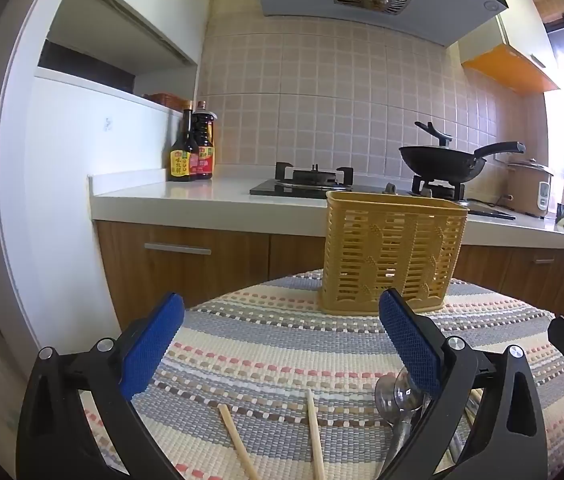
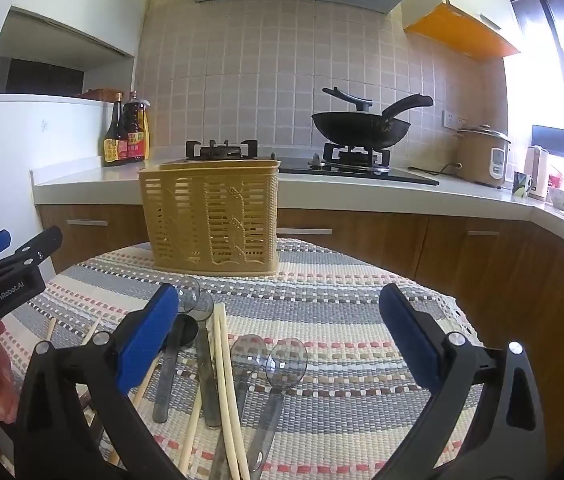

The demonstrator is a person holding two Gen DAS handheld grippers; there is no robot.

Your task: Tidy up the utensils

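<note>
**Both tongs wide over a scatter of spoons and chopsticks**

Nearest the right wrist camera, the right gripper (image 2: 278, 320) stands with its blue pads spread as far as they go, nothing between them but cloth and cutlery lying below. Under and just ahead of its left pad lie the utensils: a pair of pale chopsticks (image 2: 224, 364) with their long axis running from the camera toward the basket, two clear plastic spoons (image 2: 278, 364) with bowls pointing away and handles toward the camera, and darker grey spoons (image 2: 186, 332) beside them, aligned the same way. All rest flat on the striped woven tablecloth (image 2: 342, 320), none touched by a pad.

The left gripper (image 1: 282, 340) is likewise wide apart and empty. Between its fingers lie two more chopsticks (image 1: 314, 432), tips pointing roughly toward the basket, slightly splayed; a clear spoon bowl (image 1: 396, 394) sits just under its right pad. In the right wrist view the left tool's black body carries the readable mark "GenRobot.AI", with a person's fingers (image 2: 2, 368) around it.

Beyond both tongs, at the far side of the cloth, stands the yellow slotted utensil basket (image 2: 210, 220), upright. Farther off, on the counter, are two sauce bottles (image 2: 126, 130) with red and yellow labels, their writing too small to read, a black wok (image 2: 360, 128) on the gas hob and a rice cooker (image 2: 482, 156)
</note>
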